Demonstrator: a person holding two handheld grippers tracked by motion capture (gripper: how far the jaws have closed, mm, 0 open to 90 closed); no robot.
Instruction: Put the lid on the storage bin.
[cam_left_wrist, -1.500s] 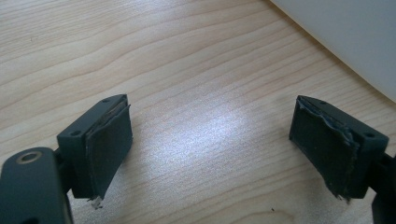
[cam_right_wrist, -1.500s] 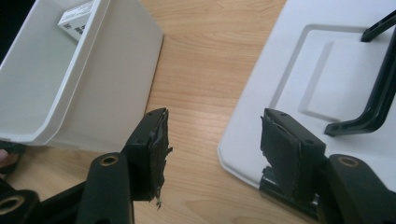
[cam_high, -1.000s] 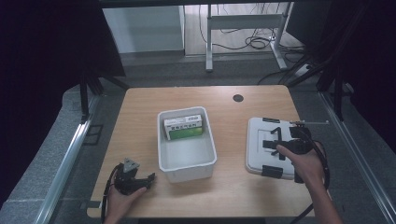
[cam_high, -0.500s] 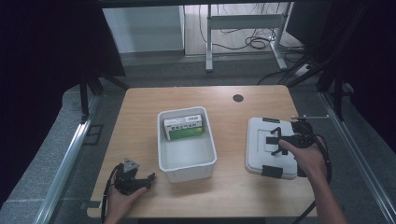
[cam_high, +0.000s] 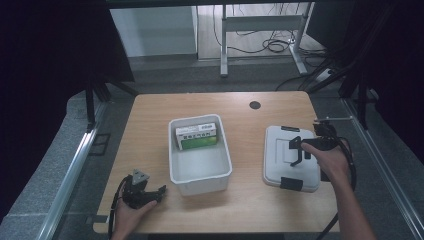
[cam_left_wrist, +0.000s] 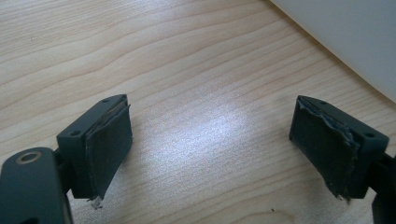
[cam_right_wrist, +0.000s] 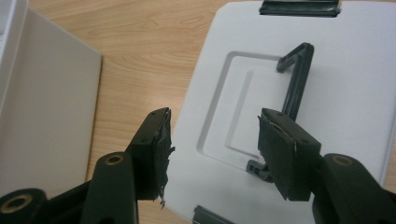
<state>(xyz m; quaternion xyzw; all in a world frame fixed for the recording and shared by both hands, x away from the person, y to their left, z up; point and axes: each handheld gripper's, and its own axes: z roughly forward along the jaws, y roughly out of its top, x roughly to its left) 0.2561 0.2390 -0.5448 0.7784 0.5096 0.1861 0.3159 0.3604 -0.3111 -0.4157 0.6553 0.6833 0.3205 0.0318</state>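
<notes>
Your right gripper (cam_high: 296, 151) hovers over a white plastic lid (cam_high: 291, 159) that lies flat on the wooden table (cam_high: 150, 125), to the right of an open white bin (cam_high: 200, 172). Its jaws have just been closing a little but stand wide apart, with nothing pressed between them. In the right gripper view, the lid's thin dark handle (cam_right_wrist: 294, 88) stands raised just ahead of the jaws, apart from both pads.

The lid looks light, stiff and smooth, so its flat face would likely slip from a pinch. The raised handle is probably the best place to take hold; it looks slender, so close on it squarely. The lid seems unlikely to break.

Your left gripper (cam_high: 145, 192) rests low at the near left of the table, beside the bin. Its jaws are spread wide over bare wood, holding nothing.

Count: one lid, with one handle and two dark clips (cam_high: 291, 183) on its near and far edges. One bin, holding one green and white box (cam_high: 196, 136) at its far end. One small dark round spot (cam_high: 255, 105) on the table's far side. Two grippers.
</notes>
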